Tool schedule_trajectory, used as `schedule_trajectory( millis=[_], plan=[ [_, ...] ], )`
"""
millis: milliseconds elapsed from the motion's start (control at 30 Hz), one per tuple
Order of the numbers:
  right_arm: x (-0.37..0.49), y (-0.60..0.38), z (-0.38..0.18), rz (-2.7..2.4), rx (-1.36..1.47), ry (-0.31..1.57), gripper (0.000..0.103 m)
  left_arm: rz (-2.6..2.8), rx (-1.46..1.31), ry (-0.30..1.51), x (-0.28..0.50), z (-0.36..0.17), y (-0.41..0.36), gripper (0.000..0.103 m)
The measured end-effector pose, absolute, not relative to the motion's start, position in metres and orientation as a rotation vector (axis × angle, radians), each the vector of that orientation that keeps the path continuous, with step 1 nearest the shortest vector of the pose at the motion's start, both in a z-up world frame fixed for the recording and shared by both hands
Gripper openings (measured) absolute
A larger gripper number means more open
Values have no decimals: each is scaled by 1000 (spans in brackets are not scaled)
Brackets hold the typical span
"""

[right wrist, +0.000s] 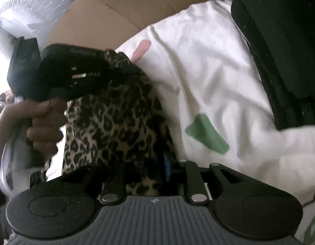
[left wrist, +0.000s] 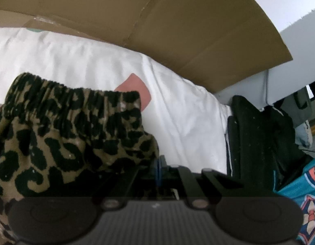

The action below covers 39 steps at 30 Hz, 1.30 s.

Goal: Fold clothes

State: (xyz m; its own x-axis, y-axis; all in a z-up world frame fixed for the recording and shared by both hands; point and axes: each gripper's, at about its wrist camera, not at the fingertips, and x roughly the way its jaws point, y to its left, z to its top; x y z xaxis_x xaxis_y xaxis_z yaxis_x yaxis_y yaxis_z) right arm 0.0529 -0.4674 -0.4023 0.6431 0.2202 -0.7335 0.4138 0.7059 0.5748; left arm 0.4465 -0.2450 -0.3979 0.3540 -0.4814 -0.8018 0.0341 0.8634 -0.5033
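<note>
Left wrist view showed the left gripper point(left wrist: 159, 163) with jaws closed on the leopard-print garment point(left wrist: 71, 126), its elastic waistband raised above the white sheet point(left wrist: 177, 106). In the right wrist view, the right gripper point(right wrist: 166, 169) likewise pinched the same cloth, which hung between both tools. A black garment point(left wrist: 259, 134) lay at the sheet's edge, beside cardboard point(left wrist: 177, 24).

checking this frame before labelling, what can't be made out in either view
- Left tool: fingertips buried under the leopard-print garment in the left wrist view; grip unconfirmed.
- Right tool: the same cloth covers its fingers in the right wrist view.
- Garment type: cut off by the frame edges.
- Hand holding the other tool: motion-blurred.
</note>
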Motion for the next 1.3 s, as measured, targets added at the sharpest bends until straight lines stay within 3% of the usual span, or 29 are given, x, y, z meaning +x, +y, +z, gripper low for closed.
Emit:
schedule_trajectory(
  millis=[133, 167, 200, 500, 533, 600, 633, 667, 700, 1100, 1200, 1267, 1300],
  plan=[
    [47, -465, -407, -103, 797, 907, 22, -362, -433, 1160, 446, -395, -247, 1],
    [47, -464, -406, -95, 783, 911, 4, -363, -436, 1159, 446, -394, -247, 1],
    [47, -463, -405, -91, 768, 914, 0, -365, -439, 1159, 446, -394, -246, 1],
    [44, -456, -393, -178, 675, 938, 0, -369, -463, 1166, 448, -406, -249, 4],
    [45, -455, -395, -191, 663, 951, 0, -370, -485, 1169, 448, -406, -247, 8],
    [44, -458, -400, -212, 673, 971, 0, -383, -493, 1155, 445, -396, -241, 29],
    [43, -459, -402, -222, 680, 978, 0, -387, -485, 1143, 444, -390, -237, 49],
    [42, -460, -400, -228, 688, 979, 0, -390, -477, 1131, 442, -383, -234, 60],
    [40, -460, -398, -233, 693, 979, 2, -394, -469, 1120, 440, -377, -230, 61],
    [33, -461, -369, -214, 618, 877, 2, -235, -376, 1064, 389, -330, -139, 62],
    [42, -458, -366, -200, 597, 869, 2, -190, -394, 1057, 378, -331, -120, 53],
    [48, -454, -365, -194, 587, 866, 2, -170, -407, 1055, 374, -335, -110, 35],
    [51, -453, -365, -190, 581, 864, 2, -160, -408, 1056, 372, -337, -106, 31]
  ],
)
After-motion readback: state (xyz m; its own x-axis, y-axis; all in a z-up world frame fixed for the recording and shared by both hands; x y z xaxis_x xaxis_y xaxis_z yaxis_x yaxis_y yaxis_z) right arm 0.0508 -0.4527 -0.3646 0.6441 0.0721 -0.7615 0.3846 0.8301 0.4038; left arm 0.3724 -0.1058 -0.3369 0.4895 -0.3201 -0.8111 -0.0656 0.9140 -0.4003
